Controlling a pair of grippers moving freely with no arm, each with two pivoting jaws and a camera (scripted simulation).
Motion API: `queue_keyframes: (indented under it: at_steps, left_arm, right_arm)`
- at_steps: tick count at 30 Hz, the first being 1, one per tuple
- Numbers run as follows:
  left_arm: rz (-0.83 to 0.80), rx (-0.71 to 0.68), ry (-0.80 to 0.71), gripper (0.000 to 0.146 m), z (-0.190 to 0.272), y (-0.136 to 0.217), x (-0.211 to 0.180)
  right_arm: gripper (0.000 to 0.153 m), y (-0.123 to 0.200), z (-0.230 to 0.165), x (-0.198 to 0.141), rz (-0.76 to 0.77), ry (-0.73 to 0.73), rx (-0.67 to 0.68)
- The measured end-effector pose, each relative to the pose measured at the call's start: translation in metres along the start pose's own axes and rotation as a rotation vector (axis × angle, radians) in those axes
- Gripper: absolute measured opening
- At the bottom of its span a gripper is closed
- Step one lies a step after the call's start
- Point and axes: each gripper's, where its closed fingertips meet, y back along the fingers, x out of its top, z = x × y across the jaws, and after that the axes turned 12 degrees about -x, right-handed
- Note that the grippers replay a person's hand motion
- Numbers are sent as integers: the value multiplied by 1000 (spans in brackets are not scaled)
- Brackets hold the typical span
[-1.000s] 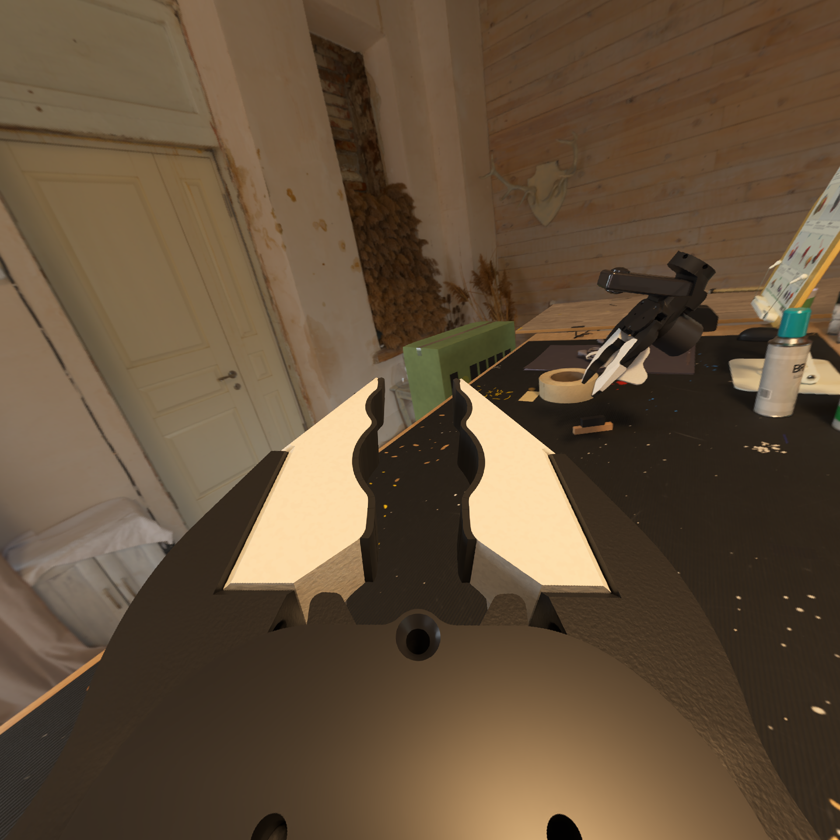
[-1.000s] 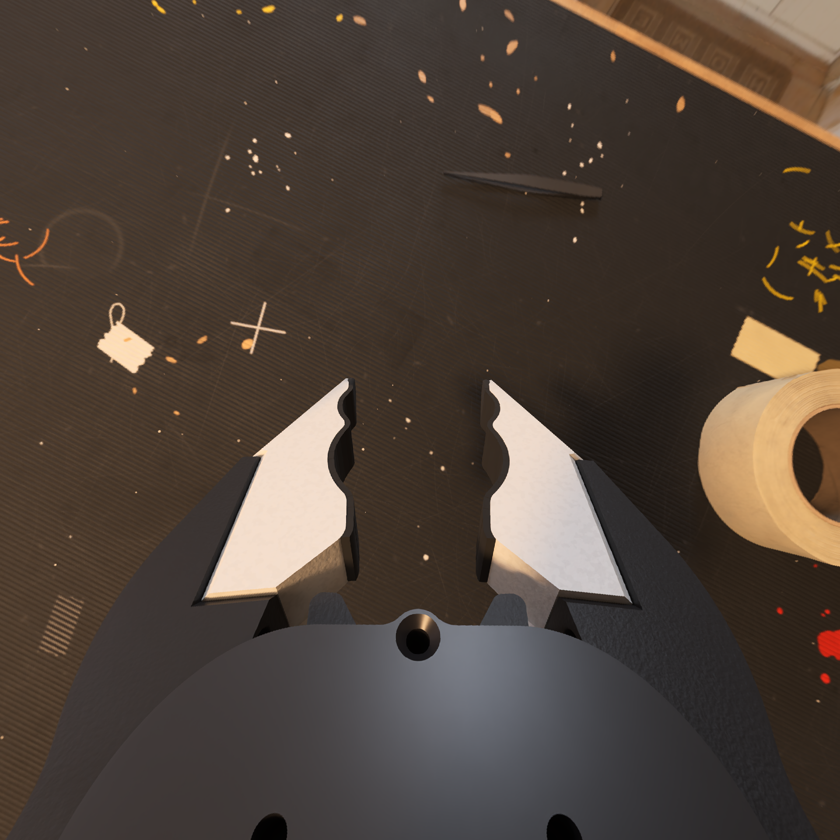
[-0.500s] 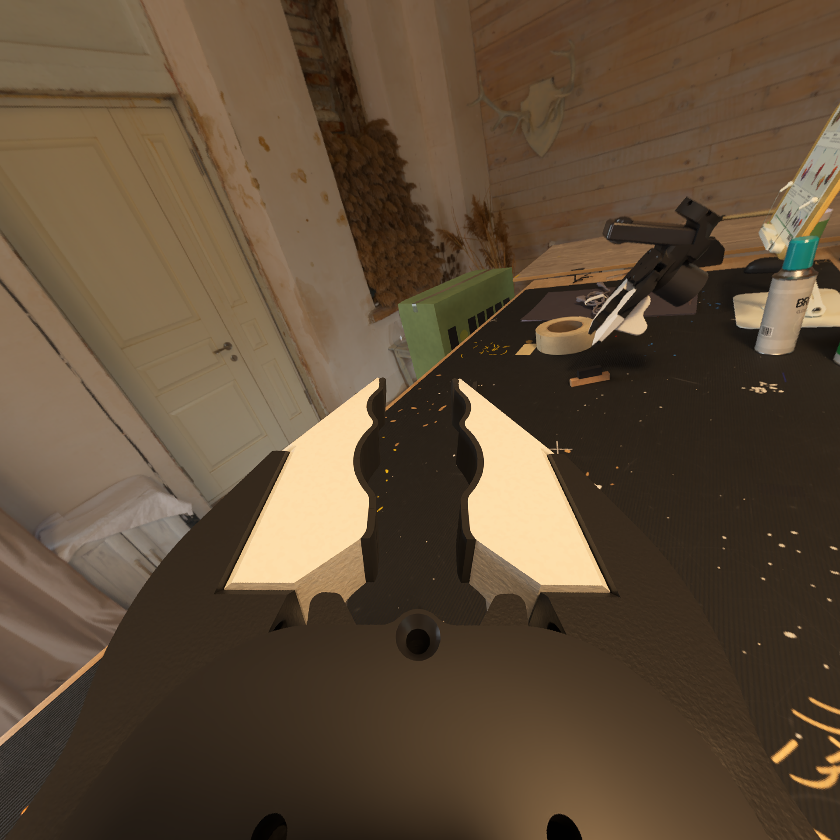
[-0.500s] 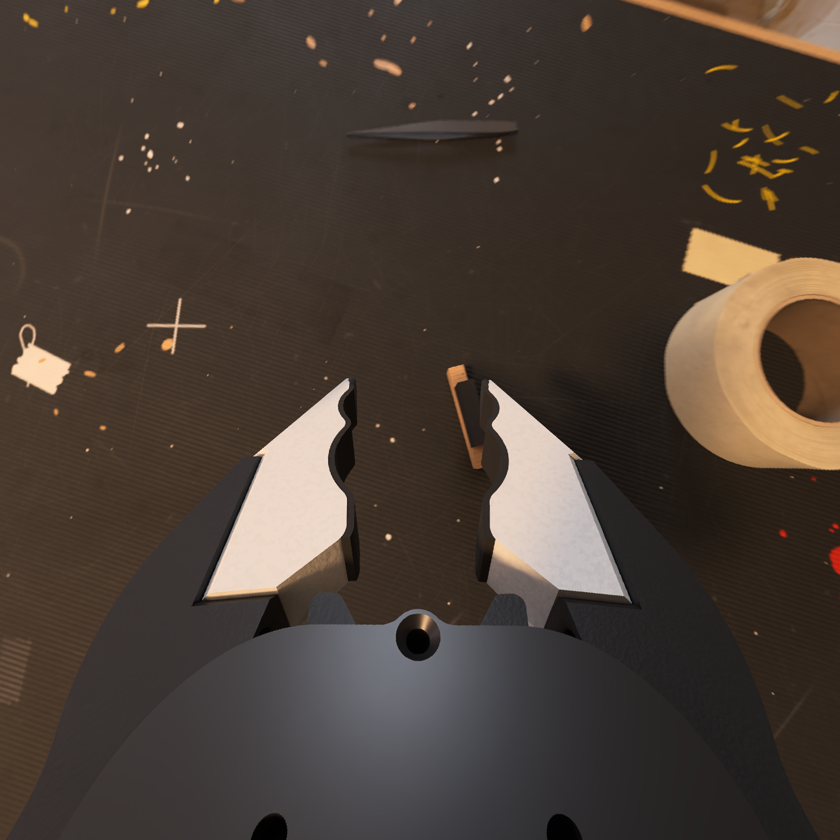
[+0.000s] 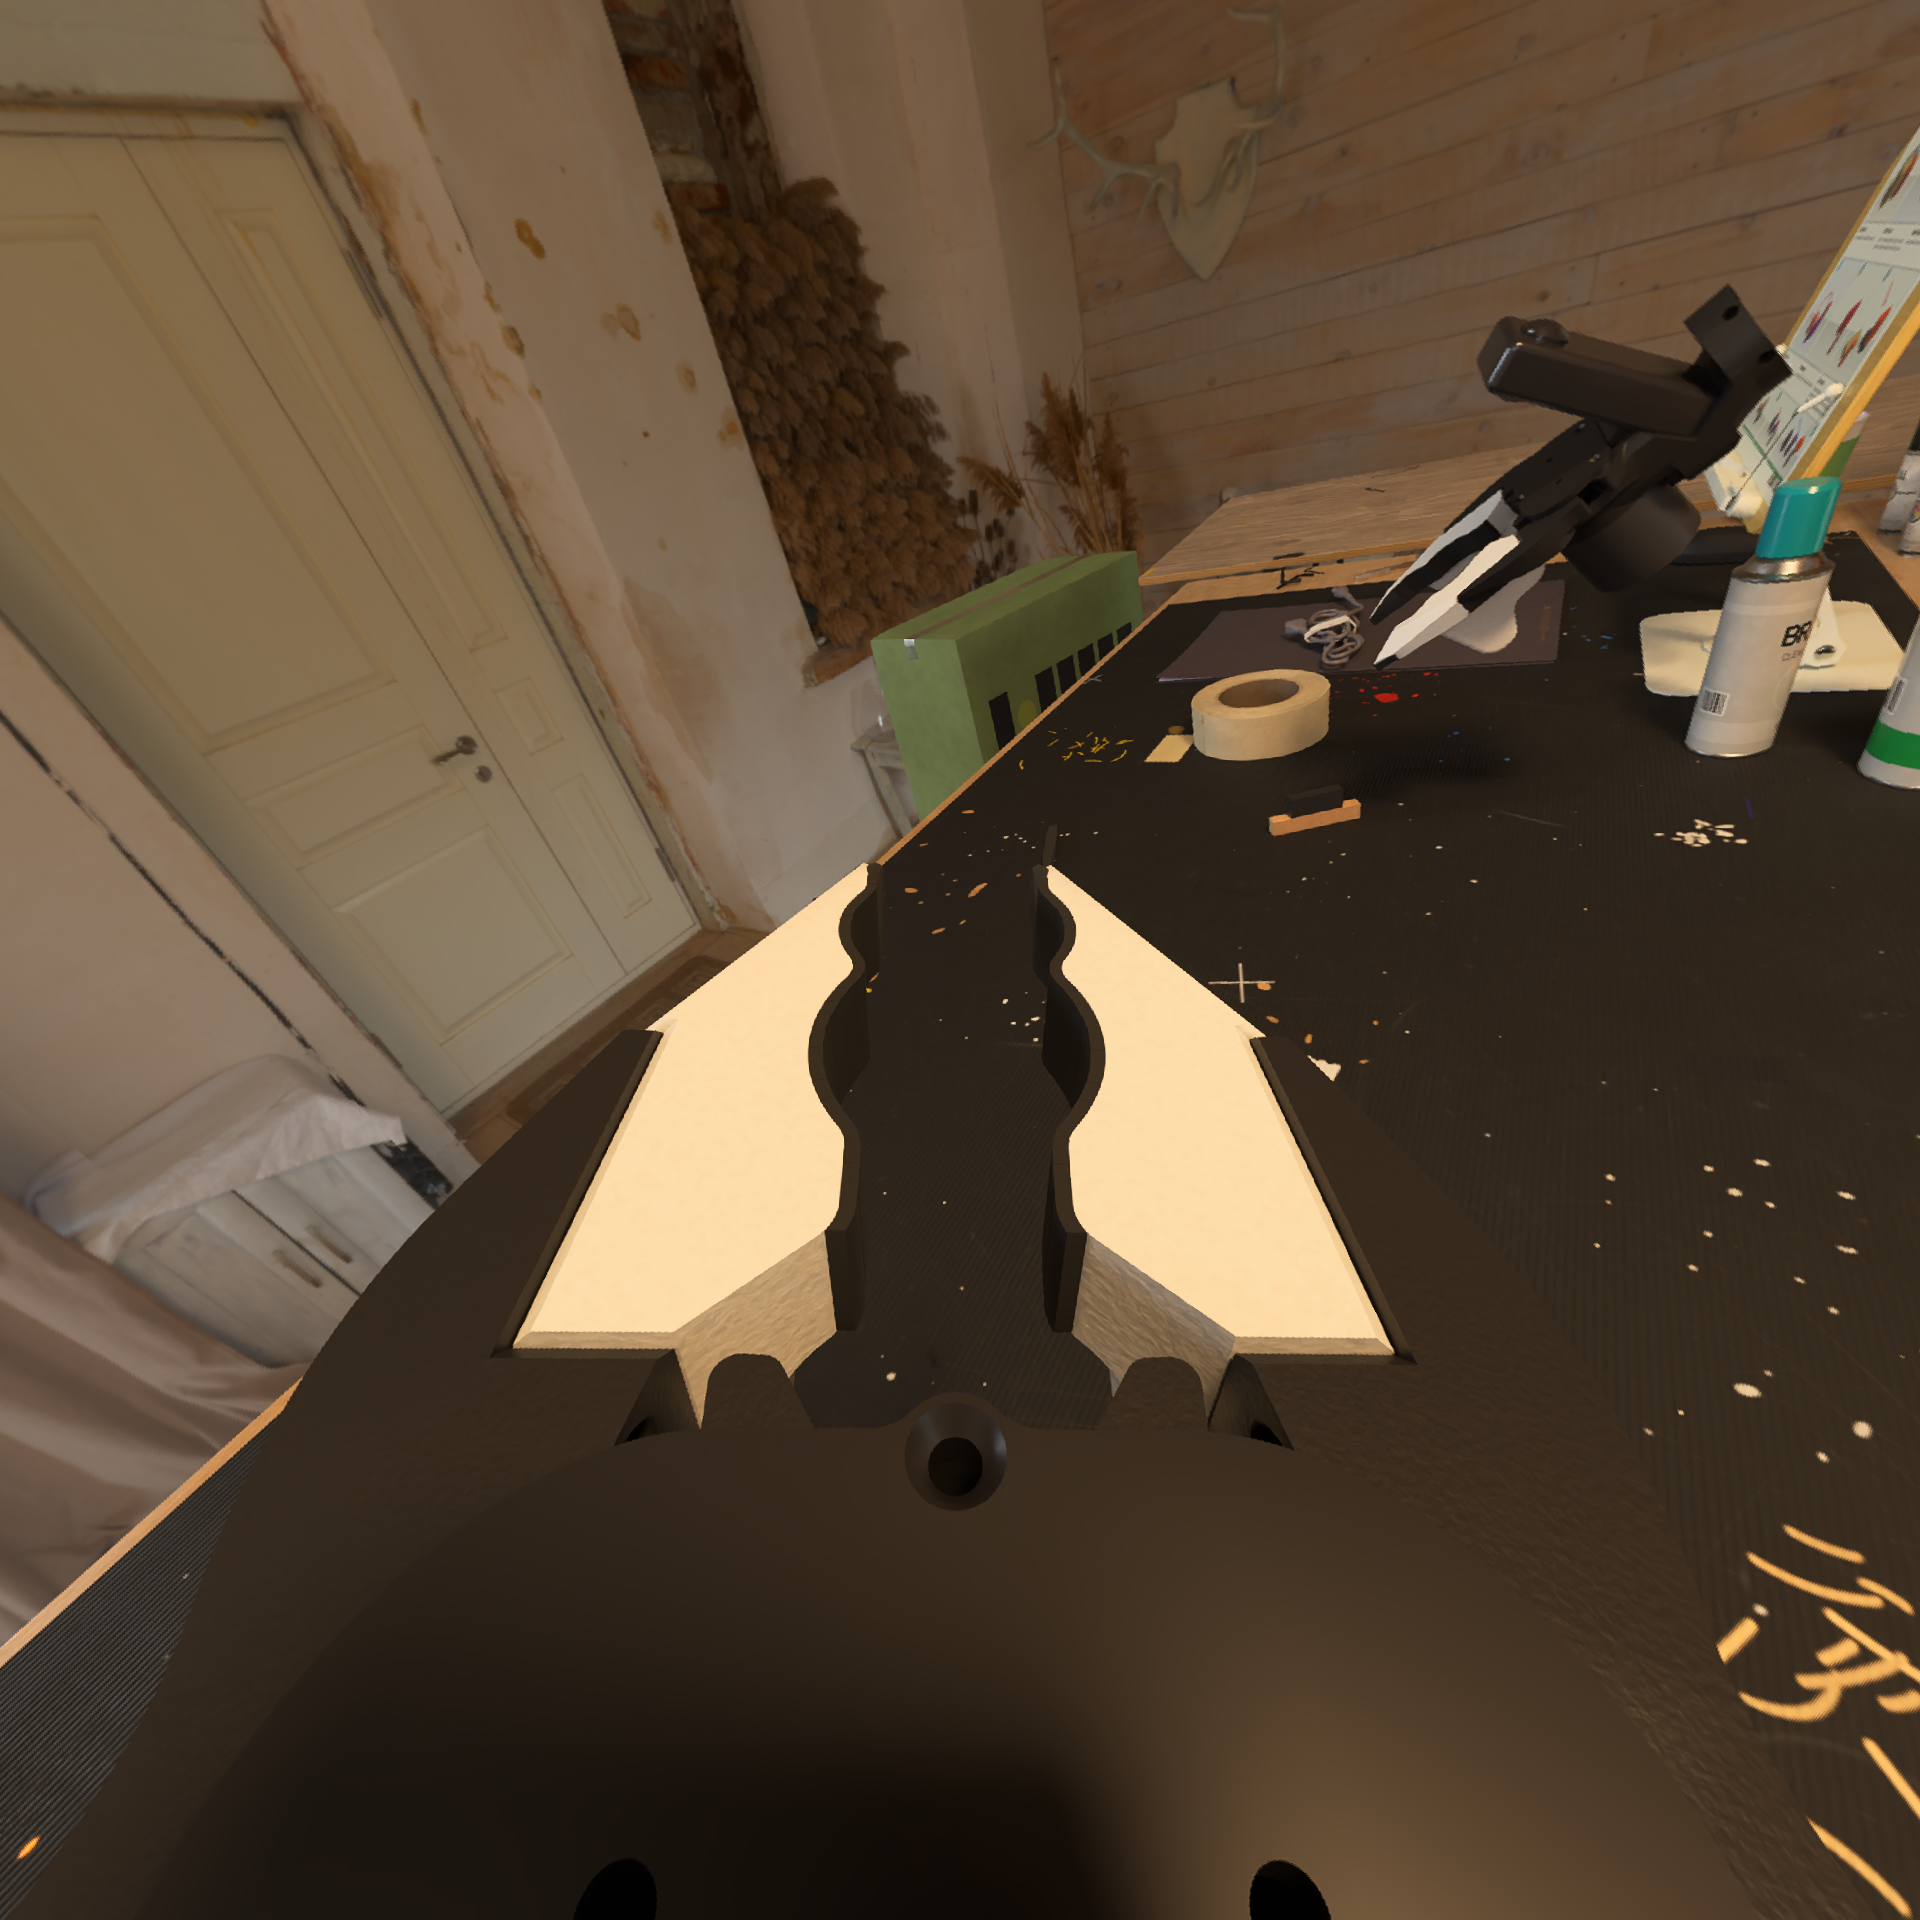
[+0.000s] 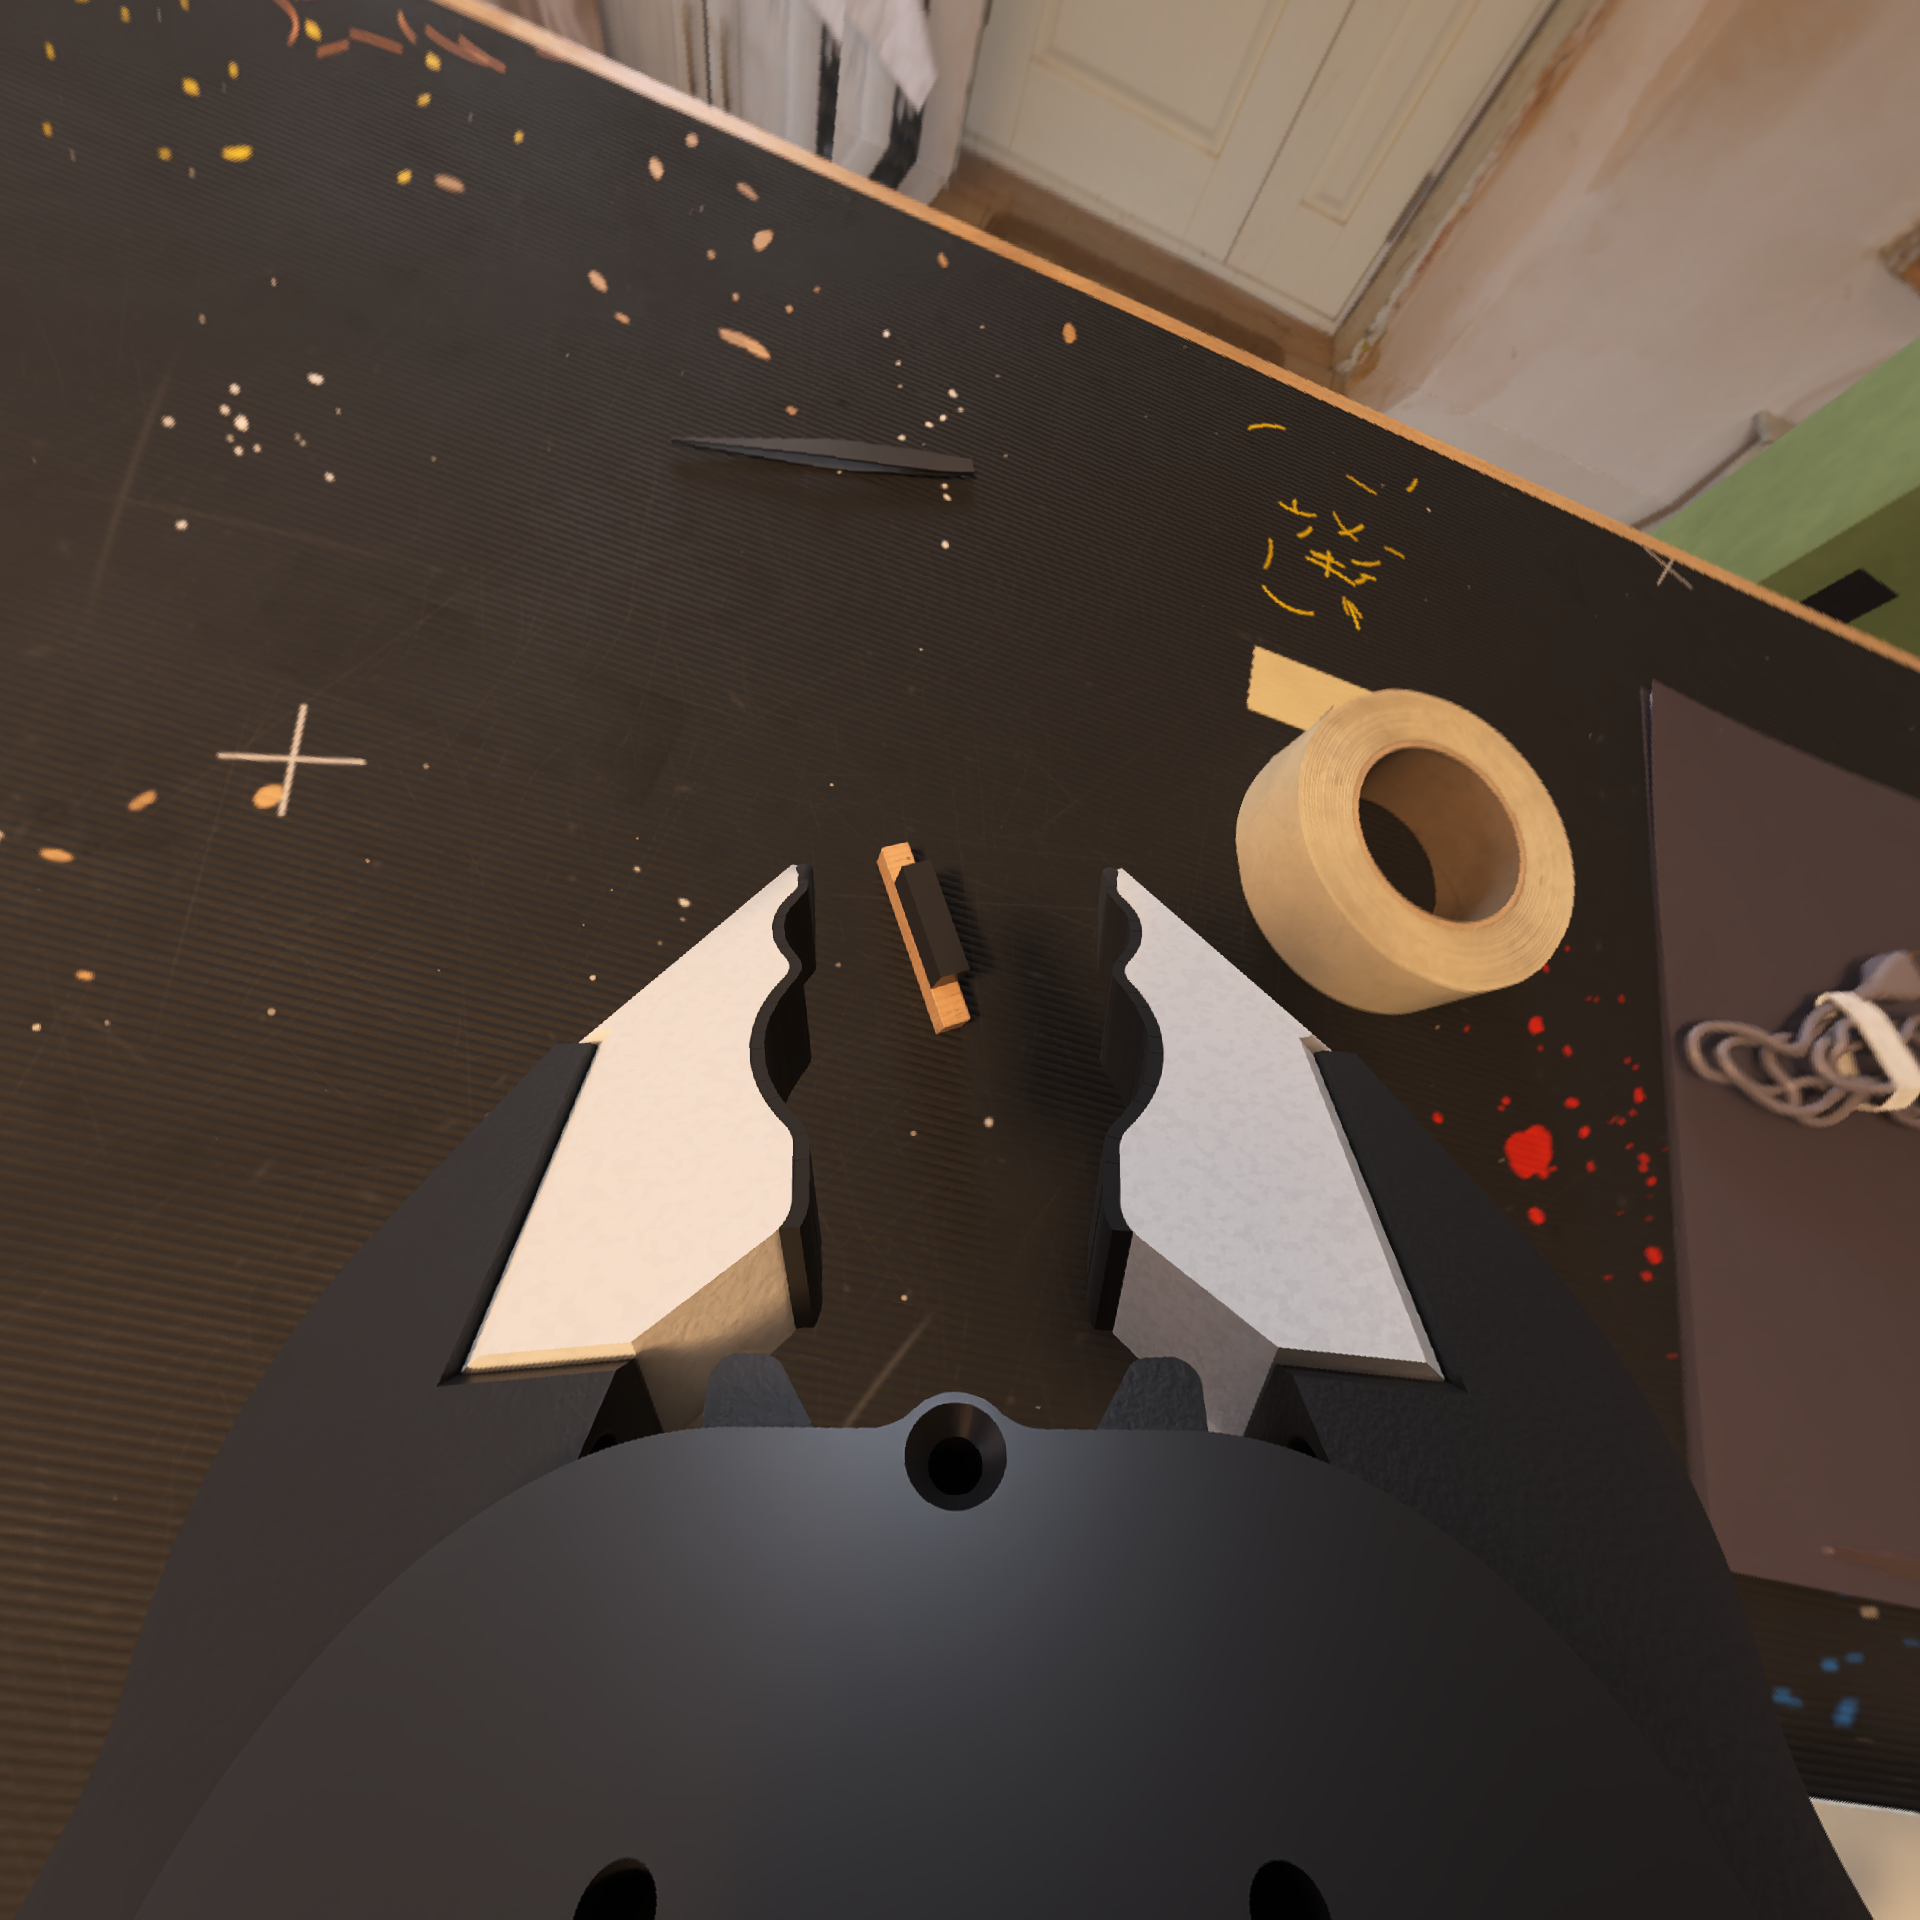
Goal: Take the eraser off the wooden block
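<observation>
A thin light wooden block (image 6: 940, 1006) lies on the black table mat with a small black eraser (image 6: 932, 920) on top of it. They also show far off in the left wrist view, the block (image 5: 1315, 819) and the eraser (image 5: 1314, 799). My right gripper (image 6: 956, 873) is open and empty, hovering above them, with block and eraser seen between its fingers. It also shows in the left wrist view (image 5: 1387, 644), up in the air. My left gripper (image 5: 956, 871) is open and empty, far from the block, near the table's left edge.
A roll of beige tape (image 6: 1403, 847) stands right of the block. A dark thin sliver (image 6: 826, 455) lies beyond it. A grey sheet (image 6: 1787, 1143) with a cord is at the right. A spray can (image 5: 1761, 634) stands at the far right. The table edge (image 6: 1143, 301) is nearby.
My right gripper has shifted and tilted so the block and eraser, earlier hidden or at the right finger, now sit between the fingers. The left view has swung a little.
</observation>
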Motion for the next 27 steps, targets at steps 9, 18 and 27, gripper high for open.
queue_keyframes:
  at_steps: [9, 18, 27]
  left_arm:
    - [-31, -9, 15, 28, 1, -8, -8]
    - [-46, -30, 27, 28, 3, -13, -13]
    - [-88, -45, 26, 28, 6, -19, -21]
  right_arm:
    - [53, -24, -11, -25, 20, -74, 113]
    - [49, -89, -17, -72, -67, 13, 228]
    - [49, -106, -26, -75, -14, 101, 332]
